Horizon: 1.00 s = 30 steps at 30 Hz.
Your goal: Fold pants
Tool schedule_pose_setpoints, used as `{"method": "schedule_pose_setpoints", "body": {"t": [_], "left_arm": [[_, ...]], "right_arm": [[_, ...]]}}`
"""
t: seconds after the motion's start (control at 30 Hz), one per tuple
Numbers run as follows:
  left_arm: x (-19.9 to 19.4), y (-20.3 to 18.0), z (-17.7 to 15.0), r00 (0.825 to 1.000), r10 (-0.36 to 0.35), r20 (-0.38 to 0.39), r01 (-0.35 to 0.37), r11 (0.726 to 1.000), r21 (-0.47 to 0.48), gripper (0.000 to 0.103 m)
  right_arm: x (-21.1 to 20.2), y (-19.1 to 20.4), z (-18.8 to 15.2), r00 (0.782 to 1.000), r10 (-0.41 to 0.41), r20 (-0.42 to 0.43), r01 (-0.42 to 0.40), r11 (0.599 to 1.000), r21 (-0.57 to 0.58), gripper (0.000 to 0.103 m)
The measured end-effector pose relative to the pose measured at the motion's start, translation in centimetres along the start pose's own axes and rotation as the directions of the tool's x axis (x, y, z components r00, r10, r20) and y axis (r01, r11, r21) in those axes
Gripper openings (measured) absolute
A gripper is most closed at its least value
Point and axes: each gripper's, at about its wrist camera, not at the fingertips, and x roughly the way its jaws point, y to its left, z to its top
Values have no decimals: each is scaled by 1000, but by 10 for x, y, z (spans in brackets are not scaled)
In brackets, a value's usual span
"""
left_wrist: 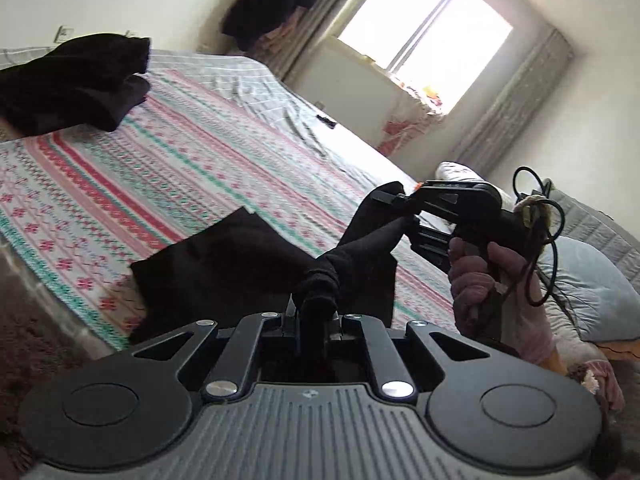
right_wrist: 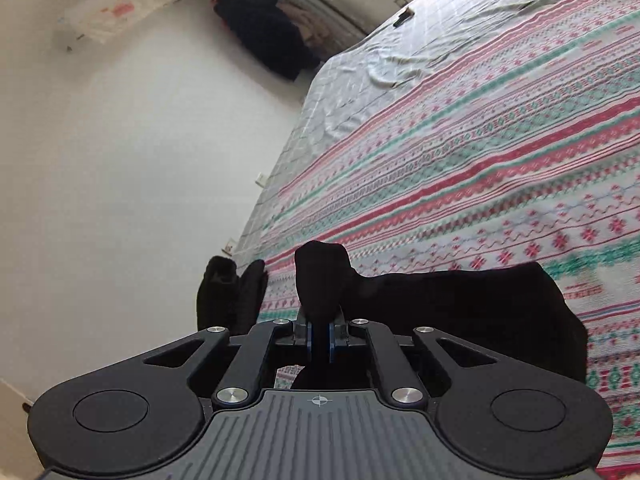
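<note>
Black pants (left_wrist: 224, 264) hang lifted above the patterned bedspread (left_wrist: 132, 168). My left gripper (left_wrist: 316, 312) is shut on a bunched edge of the pants at the bottom centre of its view. My right gripper (left_wrist: 404, 216) shows in the left wrist view, held by a gloved hand and shut on the same edge further along, which is stretched between the two. In the right wrist view my right gripper (right_wrist: 320, 320) pinches a black fold, and the pants (right_wrist: 480, 312) drape to the right over the bed.
Folded black garments (left_wrist: 76, 84) lie at the far left of the bed, also showing in the right wrist view (right_wrist: 230, 296). A small dark object (left_wrist: 326, 121) lies on the grey sheet. Pillows (left_wrist: 588, 280) sit at the right. A window (left_wrist: 420, 36) and a dark hanging coat (left_wrist: 272, 4) are behind.
</note>
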Motion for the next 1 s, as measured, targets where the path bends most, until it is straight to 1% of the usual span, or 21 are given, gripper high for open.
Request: {"method": "schedule_pose_setpoints", "body": {"t": [0.1, 0.17, 0.23, 0.27, 0.3, 0.33, 0.37, 0.4, 0.43, 0.47, 0.53, 0.57, 0.63, 0.73, 0.83, 0.9, 0.93, 0.97, 1.0], "left_arm": [[10, 25, 3, 996, 78, -38, -79, 996, -38, 32], [21, 37, 1, 987, 129, -98, -132, 991, -29, 33], [27, 47, -1, 972, 159, -171, -163, 987, -10, 37], [28, 50, 0, 964, 169, -205, -173, 985, 0, 42], [23, 56, 1, 960, 167, -223, -169, 986, 11, 44], [21, 56, 3, 961, 159, -225, -157, 987, 27, 48], [18, 55, 7, 963, 162, -215, -155, 987, 49, 56], [16, 53, 12, 965, 172, -197, -161, 984, 73, 61], [13, 51, 18, 967, 183, -178, -167, 981, 100, 70], [11, 49, 25, 970, 182, -160, -164, 979, 124, 76], [12, 45, 39, 974, 165, -153, -138, 975, 172, 82], [16, 43, 45, 975, 153, -160, -118, 972, 205, 83], [27, 40, 56, 980, 128, -151, -86, 962, 260, 83], [48, 36, 67, 978, 99, -186, -39, 952, 303, 81], [66, 28, 68, 969, 91, -230, -8, 941, 339, 67], [76, 24, 63, 958, 126, -256, -20, 925, 380, 60], [81, 23, 59, 951, 153, -268, -33, 914, 404, 55], [85, 22, 55, 946, 182, -269, -52, 903, 427, 46], [87, 20, 52, 943, 204, -262, -68, 891, 449, 43]], "right_arm": [[30, 6, -16, 999, -22, -38, 21, 999, -39, 10], [44, 9, -25, 997, -49, -58, 45, 996, -77, 13], [48, 7, -29, 995, -64, -78, 58, 996, -71, 19], [46, 4, -29, 994, -69, -84, 64, 996, -65, 26], [41, 3, -29, 993, -76, -86, 71, 995, -65, 32], [36, 3, -28, 993, -81, -83, 75, 995, -72, 36], [28, 4, -27, 993, -88, -73, 82, 993, -85, 44], [20, 5, -25, 994, -96, -60, 90, 991, -99, 53], [11, 6, -23, 993, -106, -47, 100, 988, -115, 56], [1, 6, -22, 993, -115, -31, 110, 985, -130, 60], [-13, 2, -21, 991, -137, -9, 134, 980, -147, 63], [-20, -1, -22, 988, -155, -6, 153, 977, -149, 63], [-31, -8, -24, 980, -199, -7, 196, 970, -147, 64], [-45, -20, -33, 968, -250, -28, 245, 961, -132, 64], [-55, -31, -45, 960, -273, -65, 264, 957, -122, 64], [-61, -36, -53, 953, -290, -86, 277, 952, -132, 64], [-64, -39, -57, 950, -300, -92, 286, 948, -139, 64], [-67, -42, -60, 946, -310, -97, 295, 944, -145, 64], [-70, -45, -63, 941, -322, -102, 305, 941, -149, 64]]}}
